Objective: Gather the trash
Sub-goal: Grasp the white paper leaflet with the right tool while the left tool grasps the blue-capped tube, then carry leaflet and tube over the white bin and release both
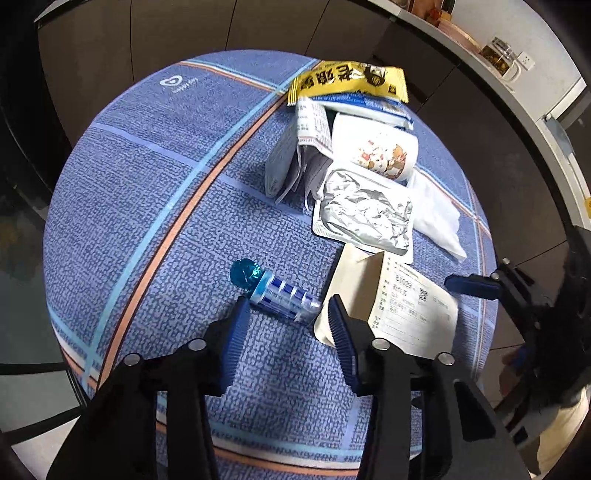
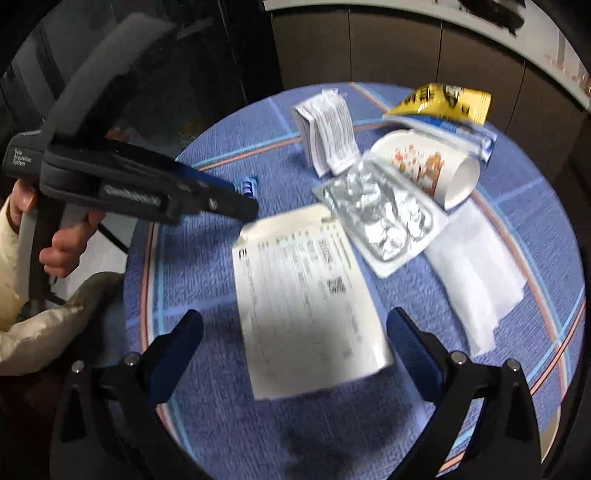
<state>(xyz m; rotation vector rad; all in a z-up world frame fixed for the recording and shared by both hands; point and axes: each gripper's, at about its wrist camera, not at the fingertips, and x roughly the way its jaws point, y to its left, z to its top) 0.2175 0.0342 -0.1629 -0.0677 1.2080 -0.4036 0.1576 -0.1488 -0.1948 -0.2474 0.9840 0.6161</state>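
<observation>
A small blue-and-white bottle (image 1: 280, 295) with a teal cap lies on its side on the blue tablecloth (image 1: 166, 166). My left gripper (image 1: 289, 306) points down over it, jaws partly apart. The bottle's lower end lies between the fingertips (image 1: 240, 317), and no pad visibly presses on it. My right gripper (image 2: 293, 317) stands wide open just above a white printed paper bag (image 2: 306, 295), not touching it. In the right wrist view the left gripper (image 2: 236, 203) hides most of the bottle (image 2: 246, 184).
Behind the bag lie a foil-lidded tray (image 1: 365, 206), a tipped cartoon paper cup (image 1: 380, 147), a white tissue (image 1: 439, 218), a folded leaflet (image 1: 303, 147) and a yellow snack wrapper (image 1: 351, 81). The round table's edge (image 1: 59, 206) is near. Dark cabinets (image 1: 184, 26) stand behind.
</observation>
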